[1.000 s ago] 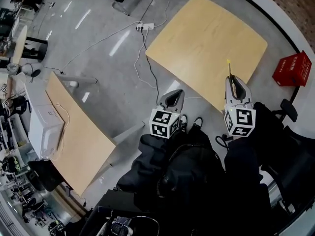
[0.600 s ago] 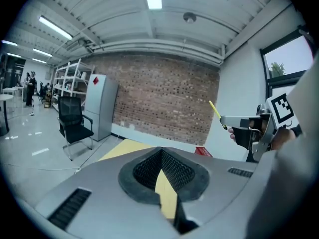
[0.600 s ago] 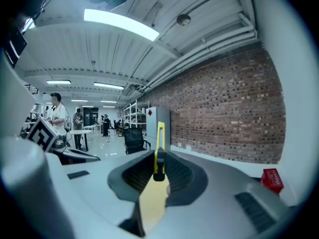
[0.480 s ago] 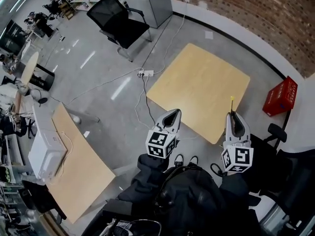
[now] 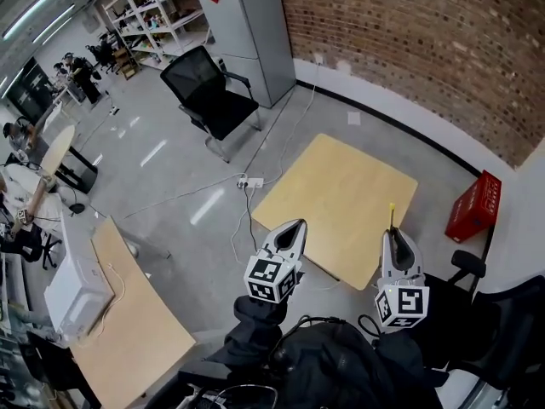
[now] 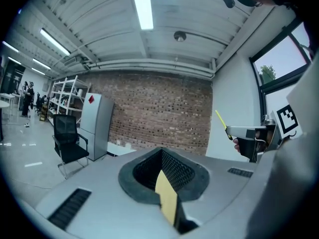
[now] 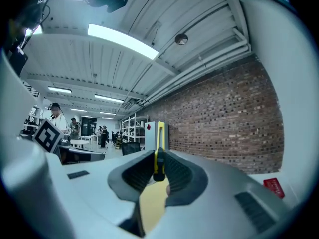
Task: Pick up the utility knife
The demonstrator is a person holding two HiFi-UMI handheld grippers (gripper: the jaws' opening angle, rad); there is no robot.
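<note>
The yellow utility knife [image 7: 159, 156] stands upright between the jaws of my right gripper [image 7: 158, 171], which is shut on it. From the head view its thin yellow tip [image 5: 392, 213] pokes out ahead of the right gripper [image 5: 397, 244], above the near edge of the light wooden table [image 5: 341, 194]. In the left gripper view the knife [image 6: 221, 120] shows at the right, held in the air. My left gripper [image 5: 289, 233] hovers left of the table corner, its jaws shut with nothing between them [image 6: 164, 176].
A black office chair [image 5: 209, 96] and a grey cabinet [image 5: 247, 32] stand beyond the table by the brick wall. A red crate [image 5: 473, 207] sits right of the table. A power strip with cables [image 5: 249, 181] lies on the floor. Another wooden desk [image 5: 136, 331] is at lower left.
Both grippers have lifted and tilted upward with the knife still in the right one. The head view has swung up, so the table has slid lower and the wall has come into view.
</note>
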